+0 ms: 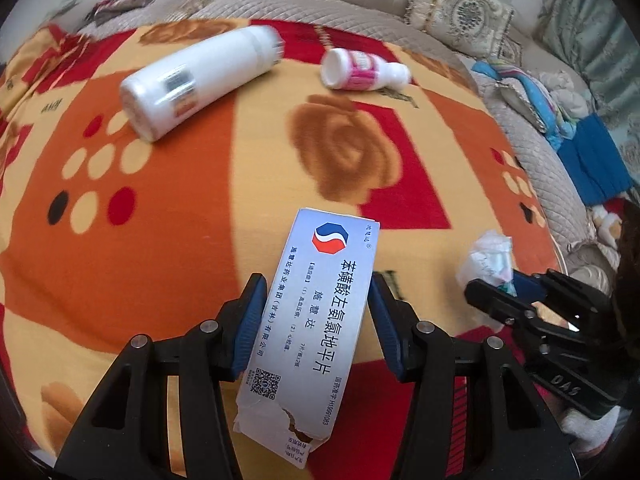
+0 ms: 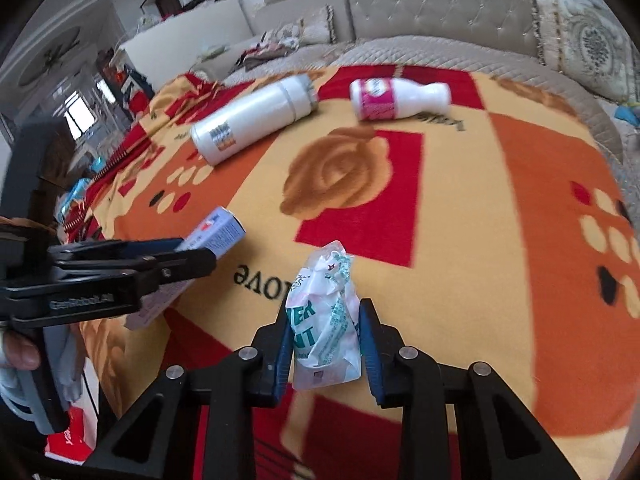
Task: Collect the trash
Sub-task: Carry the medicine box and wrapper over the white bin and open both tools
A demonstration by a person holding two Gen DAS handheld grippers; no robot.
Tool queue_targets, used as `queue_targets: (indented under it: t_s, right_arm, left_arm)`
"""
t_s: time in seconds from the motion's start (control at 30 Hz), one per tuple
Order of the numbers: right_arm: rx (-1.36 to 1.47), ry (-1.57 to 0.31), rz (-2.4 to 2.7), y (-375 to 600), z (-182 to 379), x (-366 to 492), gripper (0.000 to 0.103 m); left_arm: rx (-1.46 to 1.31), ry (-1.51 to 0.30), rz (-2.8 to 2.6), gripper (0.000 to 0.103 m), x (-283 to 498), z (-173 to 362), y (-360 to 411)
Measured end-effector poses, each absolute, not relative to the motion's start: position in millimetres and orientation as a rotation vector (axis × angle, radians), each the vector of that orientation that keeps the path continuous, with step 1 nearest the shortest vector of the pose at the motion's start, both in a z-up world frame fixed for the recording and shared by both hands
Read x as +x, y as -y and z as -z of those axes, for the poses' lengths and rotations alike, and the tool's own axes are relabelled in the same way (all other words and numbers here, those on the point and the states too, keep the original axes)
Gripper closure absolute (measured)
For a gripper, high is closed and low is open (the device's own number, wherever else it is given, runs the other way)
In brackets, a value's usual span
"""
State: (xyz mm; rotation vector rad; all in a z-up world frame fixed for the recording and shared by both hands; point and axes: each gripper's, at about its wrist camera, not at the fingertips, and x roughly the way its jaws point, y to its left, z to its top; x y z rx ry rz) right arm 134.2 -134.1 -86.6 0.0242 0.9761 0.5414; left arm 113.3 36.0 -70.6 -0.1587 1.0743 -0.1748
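Observation:
My left gripper (image 1: 317, 280) is shut on a white medicine box (image 1: 316, 320) with blue print and a torn near end, held above the blanket. The box (image 2: 218, 234) and that gripper (image 2: 196, 248) also show at the left of the right wrist view. My right gripper (image 2: 325, 308) is shut on a crumpled white plastic wrapper (image 2: 326, 328) with green lettering; it (image 1: 508, 284) appears at the right of the left wrist view with the wrapper (image 1: 486, 254). Farther off lie a large white bottle (image 1: 192, 80) (image 2: 252, 120) and a small pink-labelled bottle (image 1: 360, 70) (image 2: 394, 98), both on their sides.
Everything lies on an orange, red and yellow blanket (image 1: 200, 200) spread over a quilted beige sofa (image 1: 400, 20) with patterned cushions (image 1: 460, 8). Blue clothes and cloth (image 1: 580, 160) are heaped at the right. A hand (image 2: 20, 354) holds the left gripper's handle.

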Motion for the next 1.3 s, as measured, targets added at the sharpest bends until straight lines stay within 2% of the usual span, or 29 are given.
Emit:
queue_targets:
  t_s: [0.67, 1.3]
  right_arm:
    - [0.163, -0.917, -0.339, 264, 70, 82, 0.073]
    - [0.261, -0.897, -0.142, 369, 77, 54, 0.073]
  left_arm:
    - [-0.054, -1.048, 0.366, 0.053, 99, 57, 93]
    - [0.009, -1.083, 0.548, 0.053, 96, 56, 215]
